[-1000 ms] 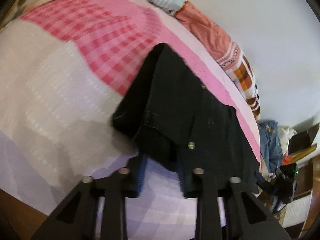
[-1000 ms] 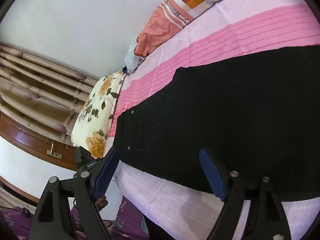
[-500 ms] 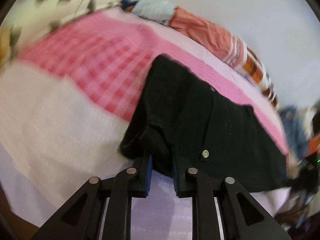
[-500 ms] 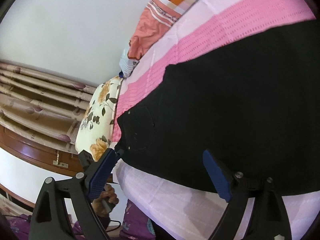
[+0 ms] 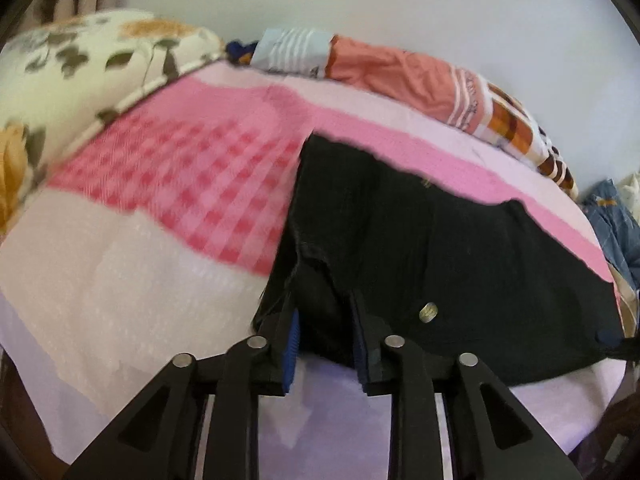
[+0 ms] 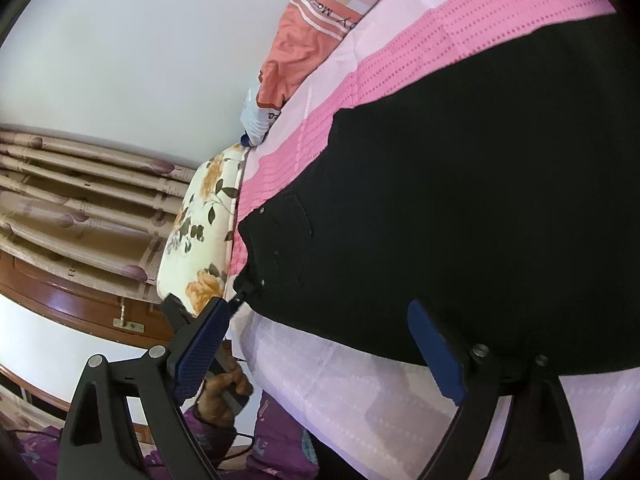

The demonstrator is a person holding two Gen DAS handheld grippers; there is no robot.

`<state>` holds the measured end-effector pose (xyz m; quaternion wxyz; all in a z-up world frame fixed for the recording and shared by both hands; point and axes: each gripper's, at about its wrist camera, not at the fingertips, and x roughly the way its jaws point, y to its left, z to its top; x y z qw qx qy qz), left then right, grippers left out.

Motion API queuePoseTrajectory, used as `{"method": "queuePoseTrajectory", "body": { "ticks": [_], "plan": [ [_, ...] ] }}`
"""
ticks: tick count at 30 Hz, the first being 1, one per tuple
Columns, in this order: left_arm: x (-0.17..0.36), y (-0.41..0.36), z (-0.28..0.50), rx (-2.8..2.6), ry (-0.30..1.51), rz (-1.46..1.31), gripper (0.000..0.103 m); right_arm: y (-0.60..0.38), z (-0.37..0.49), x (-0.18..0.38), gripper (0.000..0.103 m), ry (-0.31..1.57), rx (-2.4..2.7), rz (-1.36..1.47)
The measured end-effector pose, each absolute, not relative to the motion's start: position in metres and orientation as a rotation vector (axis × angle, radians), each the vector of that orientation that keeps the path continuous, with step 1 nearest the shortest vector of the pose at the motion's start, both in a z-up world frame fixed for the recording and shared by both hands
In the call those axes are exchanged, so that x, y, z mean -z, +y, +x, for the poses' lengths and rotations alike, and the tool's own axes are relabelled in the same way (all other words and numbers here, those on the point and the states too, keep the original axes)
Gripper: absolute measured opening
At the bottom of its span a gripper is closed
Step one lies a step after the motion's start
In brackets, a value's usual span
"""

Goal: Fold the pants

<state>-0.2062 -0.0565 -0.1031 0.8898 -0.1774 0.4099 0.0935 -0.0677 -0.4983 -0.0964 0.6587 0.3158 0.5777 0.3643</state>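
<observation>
Pants [image 5: 440, 256]: black, laid flat on the bed, over the pink band of the bedspread [image 5: 192, 184]; waist end toward the floral pillow, a metal button [image 5: 428, 312] showing near the near edge. One waist corner is bunched up and sits between the jaws of the left gripper [image 5: 324, 340].

Left gripper: jaws narrow and opening, the bunched black cloth between the blue pads; whether the pads press it cannot be told for sure, though the fabric fills the gap.

Right gripper [image 6: 316, 344]: jaws spread wide, nothing between them, poised over the near edge of the pants and the pale bedspread.

Bedspread: pink checks, pink stripe, pale lilac near edge.

Floral pillow [image 5: 80, 76]: at the head of the bed.

Orange checked bedding [image 5: 420, 84]: along the wall [image 5: 400, 8].

Curtain [image 6: 80, 200]: folded, beige.

Hand [image 6: 224, 392]: in a purple sleeve, below the bed edge.
</observation>
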Motion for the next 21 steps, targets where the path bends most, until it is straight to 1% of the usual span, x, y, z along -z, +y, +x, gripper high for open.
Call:
{"method": "queuePoseTrajectory", "body": {
  "ticks": [4, 9, 12, 16, 21],
  "plan": [
    [0.102, -0.059, -0.207, -0.193, 0.858, -0.352, 0.029, -0.49, -0.071, 0.098, 0.089, 1.328, -0.86, 0.709],
    [0.104, -0.047, -0.211, -0.146, 0.859, -0.446, 0.032, -0.454, -0.072, 0.09, 0.09, 1.351, -0.985, 0.665],
    [0.102, -0.048, -0.209, -0.14, 0.867, -0.452, 0.033, -0.406, -0.069, 0.074, 0.09, 1.332, -1.086, 0.51],
    [0.1, -0.051, -0.211, -0.148, 0.853, -0.429, 0.034, -0.321, -0.047, 0.052, 0.09, 1.238, -1.177, 0.237],
    [0.098, -0.055, -0.209, -0.155, 0.851, -0.391, 0.032, -0.23, -0.023, 0.045, 0.089, 1.143, -1.218, -0.031]
  ]
}}
